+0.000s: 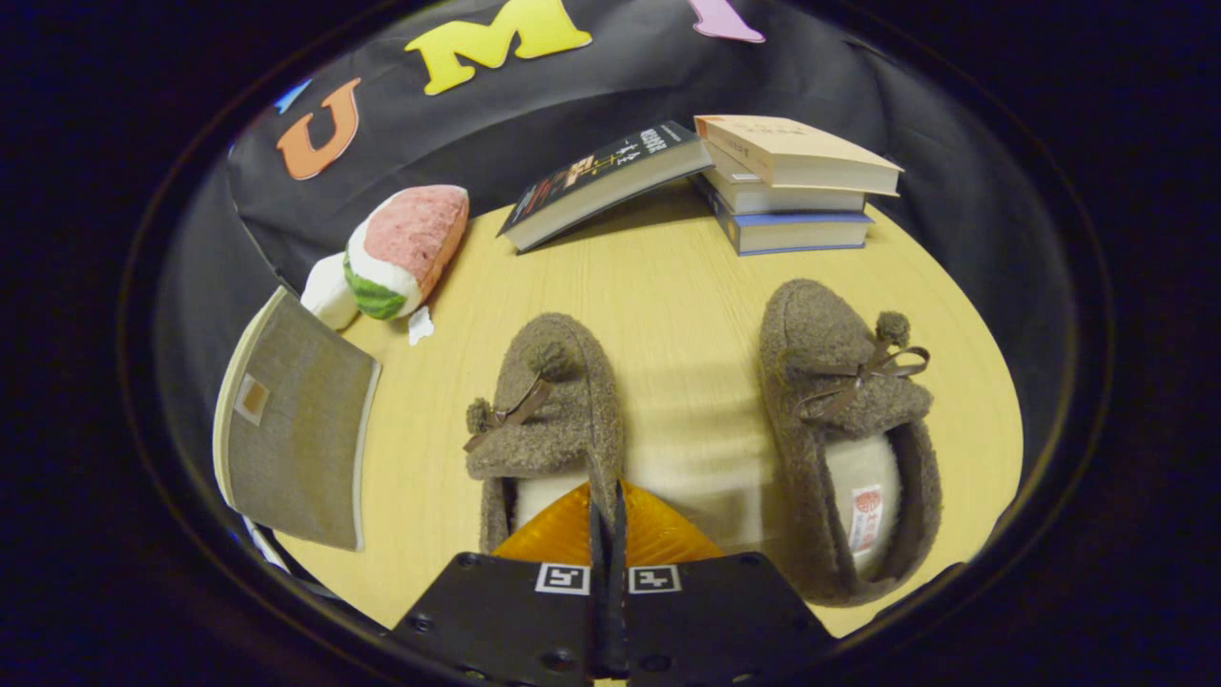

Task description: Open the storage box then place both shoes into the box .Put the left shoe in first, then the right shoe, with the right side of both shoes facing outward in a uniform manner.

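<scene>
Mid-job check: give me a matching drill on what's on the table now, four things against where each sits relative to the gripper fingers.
1. left shoe
2. right shoe
3. storage box
4. book stack

a. far beyond the fingers, right
b. wall pinched by the shut gripper
c. lid shut, left of the shoes
d. right of the fingers, untouched

Pairs: 1-b, 2-d, 3-c, 4-a

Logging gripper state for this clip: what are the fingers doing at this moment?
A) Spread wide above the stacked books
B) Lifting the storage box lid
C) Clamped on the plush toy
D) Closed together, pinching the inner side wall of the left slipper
D: the gripper has its orange fingers pressed together on the rim of the left slipper, while the right slipper lies untouched beside it on the table.
</scene>
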Motion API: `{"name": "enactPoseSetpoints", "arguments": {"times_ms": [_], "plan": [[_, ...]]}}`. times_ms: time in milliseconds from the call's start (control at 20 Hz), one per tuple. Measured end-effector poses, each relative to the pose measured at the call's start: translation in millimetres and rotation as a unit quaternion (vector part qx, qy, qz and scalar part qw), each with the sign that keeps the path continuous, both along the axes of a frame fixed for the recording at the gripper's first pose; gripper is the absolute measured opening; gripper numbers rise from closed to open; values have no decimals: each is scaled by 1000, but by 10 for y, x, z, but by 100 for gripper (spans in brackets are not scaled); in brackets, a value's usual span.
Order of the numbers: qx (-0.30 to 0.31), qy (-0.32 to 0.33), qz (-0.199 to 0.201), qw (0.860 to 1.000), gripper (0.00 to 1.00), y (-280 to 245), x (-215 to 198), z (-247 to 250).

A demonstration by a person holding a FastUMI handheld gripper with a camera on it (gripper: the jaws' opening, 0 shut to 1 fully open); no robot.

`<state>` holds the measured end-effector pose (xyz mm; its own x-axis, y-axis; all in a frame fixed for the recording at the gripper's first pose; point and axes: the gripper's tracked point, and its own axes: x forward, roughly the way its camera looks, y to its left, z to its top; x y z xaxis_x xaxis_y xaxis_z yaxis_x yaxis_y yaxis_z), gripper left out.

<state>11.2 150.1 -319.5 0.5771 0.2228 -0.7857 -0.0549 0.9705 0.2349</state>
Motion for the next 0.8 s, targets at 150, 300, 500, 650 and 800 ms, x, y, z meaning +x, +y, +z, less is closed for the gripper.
{"name": "enactPoseSetpoints", "arguments": {"times_ms": [150, 300, 500, 650, 800], "plan": [[29, 4, -22, 999, 0, 127, -30, 280], [63, -12, -30, 998, 0, 422, -76, 728], [100, -48, -23, 994, 0, 1043, -140, 1417], [118, -64, -5, 991, 0, 1690, -229, 1851], [133, -64, 13, 989, 0, 2334, -323, 2078]]}}
